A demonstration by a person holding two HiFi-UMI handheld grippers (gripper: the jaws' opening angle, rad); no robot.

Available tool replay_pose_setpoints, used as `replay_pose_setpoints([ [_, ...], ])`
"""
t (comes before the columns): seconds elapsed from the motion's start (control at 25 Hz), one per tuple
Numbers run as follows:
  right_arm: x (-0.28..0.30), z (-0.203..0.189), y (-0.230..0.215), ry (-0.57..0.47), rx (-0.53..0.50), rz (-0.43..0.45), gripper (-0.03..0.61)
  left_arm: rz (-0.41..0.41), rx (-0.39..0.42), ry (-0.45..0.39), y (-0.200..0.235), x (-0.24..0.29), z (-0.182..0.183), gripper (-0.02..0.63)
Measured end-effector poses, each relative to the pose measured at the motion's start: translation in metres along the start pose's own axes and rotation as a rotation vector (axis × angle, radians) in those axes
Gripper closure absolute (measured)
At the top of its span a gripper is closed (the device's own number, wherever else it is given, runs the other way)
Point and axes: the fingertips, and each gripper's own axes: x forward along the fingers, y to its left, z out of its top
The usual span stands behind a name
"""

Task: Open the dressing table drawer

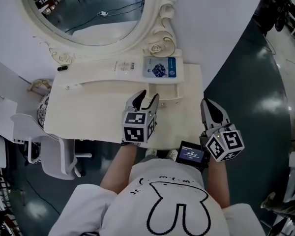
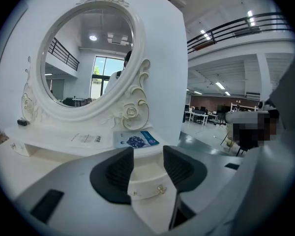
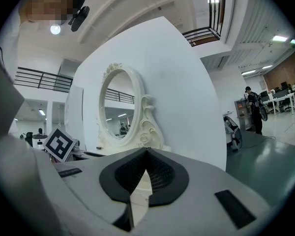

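Observation:
The cream dressing table (image 1: 88, 117) carries an oval mirror (image 1: 88, 9) with a raised shelf below it. A small drawer (image 2: 148, 183) with a shiny knob (image 2: 161, 189) sits under the shelf's right end and looks shut; in the head view the drawer (image 1: 169, 90) lies just right of my left gripper. My left gripper (image 1: 143, 100) hovers over the tabletop, open, and its fingertips (image 2: 124, 157) frame the drawer front a short way off with nothing between them. My right gripper (image 1: 212, 109) hangs off the table's right edge, its pads (image 3: 157, 171) pressed together and empty.
A blue leaflet (image 1: 160, 67) and a white card (image 1: 126, 66) lie on the shelf. A small black object (image 1: 63, 68) rests at the shelf's left end. A white chair (image 1: 54, 151) stands left of the table. Dark glossy floor (image 1: 255, 92) spreads to the right.

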Motion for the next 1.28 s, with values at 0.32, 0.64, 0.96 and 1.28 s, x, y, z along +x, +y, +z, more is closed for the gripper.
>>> replay_pose_setpoints([
  [0.32,0.005,0.017,0.004,-0.028,-0.053,-0.011,0.561,-0.036,0.02,-0.093,-0.004,-0.004,0.033,0.447],
  [0.64,0.003,0.032,0.008,-0.048,-0.117,-0.016,0.561,-0.073,0.036,-0.202,-0.011,-0.014,0.064,0.594],
  [0.96,0.0,0.049,0.015,-0.077,-0.179,-0.019,0.561,-0.109,0.058,-0.277,-0.018,-0.024,0.084,0.594],
  [1.28,-0.003,0.051,0.022,-0.078,-0.198,-0.018,0.561,-0.12,0.076,-0.291,-0.021,-0.032,0.088,0.594],
])
